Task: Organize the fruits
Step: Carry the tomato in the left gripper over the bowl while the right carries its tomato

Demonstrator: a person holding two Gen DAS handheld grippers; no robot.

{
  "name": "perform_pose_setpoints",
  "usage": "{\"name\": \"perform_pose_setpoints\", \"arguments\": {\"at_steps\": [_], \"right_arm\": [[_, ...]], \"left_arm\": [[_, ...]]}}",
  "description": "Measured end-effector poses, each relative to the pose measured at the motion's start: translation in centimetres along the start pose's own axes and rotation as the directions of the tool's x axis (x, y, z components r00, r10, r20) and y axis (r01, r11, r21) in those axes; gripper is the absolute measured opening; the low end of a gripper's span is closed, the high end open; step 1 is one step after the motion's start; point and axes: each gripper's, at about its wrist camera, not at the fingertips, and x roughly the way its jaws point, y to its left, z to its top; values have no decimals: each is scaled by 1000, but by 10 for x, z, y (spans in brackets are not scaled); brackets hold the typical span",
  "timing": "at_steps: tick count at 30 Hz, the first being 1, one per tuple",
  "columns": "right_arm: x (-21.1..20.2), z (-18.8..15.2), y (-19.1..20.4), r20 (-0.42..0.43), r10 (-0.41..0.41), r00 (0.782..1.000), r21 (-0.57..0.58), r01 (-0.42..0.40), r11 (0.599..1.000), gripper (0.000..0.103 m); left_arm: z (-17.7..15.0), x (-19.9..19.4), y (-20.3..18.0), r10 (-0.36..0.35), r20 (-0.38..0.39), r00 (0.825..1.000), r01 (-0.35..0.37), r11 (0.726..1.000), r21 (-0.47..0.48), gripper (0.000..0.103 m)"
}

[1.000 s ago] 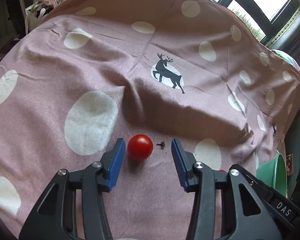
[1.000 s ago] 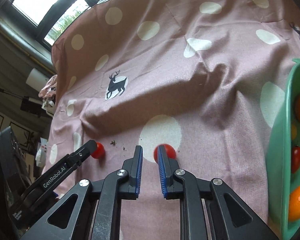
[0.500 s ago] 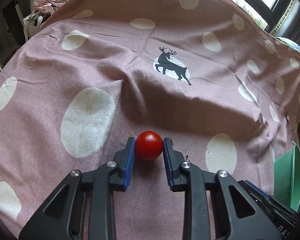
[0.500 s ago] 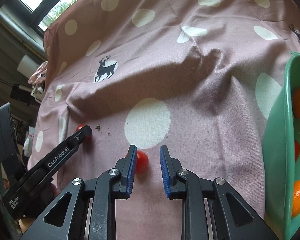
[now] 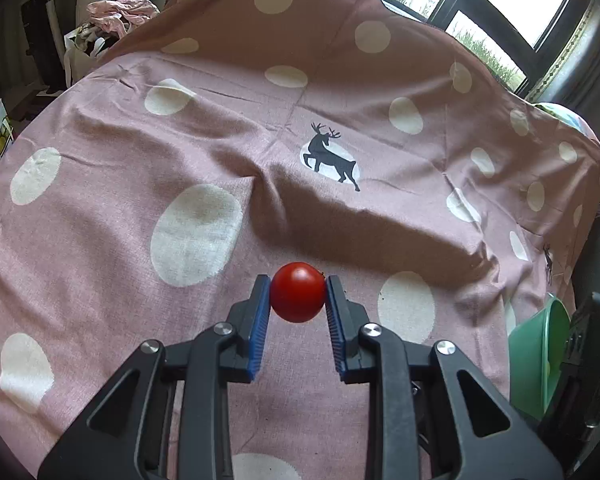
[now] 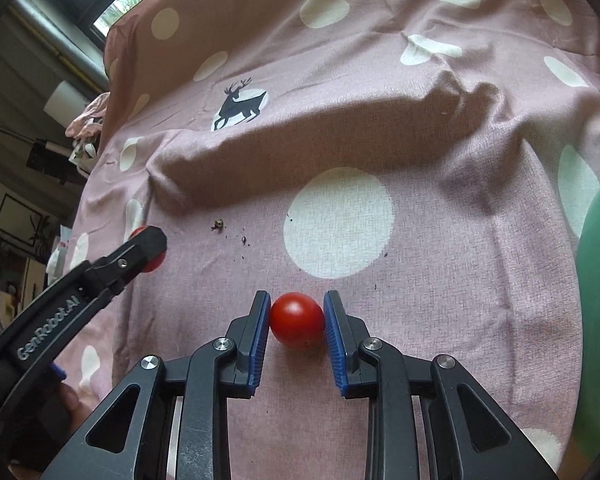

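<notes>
The left gripper [image 5: 297,300] pinches a red tomato [image 5: 297,298] between its blue pads [image 5: 260,322], which press on both sides of it. Below and beyond the fingertips lies a pink cloth [image 5: 220,128] with pale dots and a black deer print [image 5: 332,156], drawn up into a long fold just past the tomato. To the right of this gripper, the rim of a green bowl [image 5: 540,356] shows at the edge.

The right gripper [image 6: 296,320] has a second tomato [image 6: 297,320] between its fingertips, low on the cloth. The right pad [image 6: 334,344] touches it and the left one stands at its side; the jaws have just opened slightly. Whether they grip it firmly I cannot tell for sure, but they sit closed against it.

To the left of the right gripper, the other gripper reaches in with its tomato partly hidden behind a fingertip. A few dark crumbs [image 6: 219,224] lie on the cloth between the two. The green bowl is a blurred wall at the right edge.
</notes>
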Motion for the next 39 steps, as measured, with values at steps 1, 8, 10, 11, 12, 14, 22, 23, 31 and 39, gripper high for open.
{"name": "perform_pose_setpoints", "arguments": {"at_steps": [1,8,10,11,12,14,22,23,31,39], "right_arm": [[-1,-1,0,7,-5,1000,-6,5,1000,28],[-20,-2,-1,62,-21,998,-13,21,1000,28],[-32,-3,-2,90,-4,996,-7,5,1000,28],[-38,-4,-3,103,-1,995,-4,1,1000,28],[-45,-6,-4,118,0,993,5,-1,1000,28],[-53,-12,-9,132,-2,991,36,-3,999,28],[-71,-26,-8,193,-52,980,8,52,999,28],[-76,-26,-6,212,-48,976,3,49,999,28],[-117,-32,-10,337,-41,941,-2,44,999,28],[-148,-36,-28,417,-60,907,49,44,998,28]], "left_arm": [[0,-4,0,-1,10,1000,1,1000,-1,27],[-10,-41,-6,-18,80,997,15,999,30,27],[-14,-50,-8,-24,96,995,20,999,49,27],[-17,-53,-9,-26,103,994,20,998,57,27],[-19,-57,-10,-25,106,994,18,997,69,27],[-22,-61,-15,-32,112,993,21,995,96,27],[-29,-75,-30,-71,129,989,54,990,130,27],[-30,-78,-33,-76,136,988,57,989,135,27],[-40,-96,-57,-132,164,978,97,974,202,27],[-53,-110,-83,-187,172,967,134,951,279,27]]}}
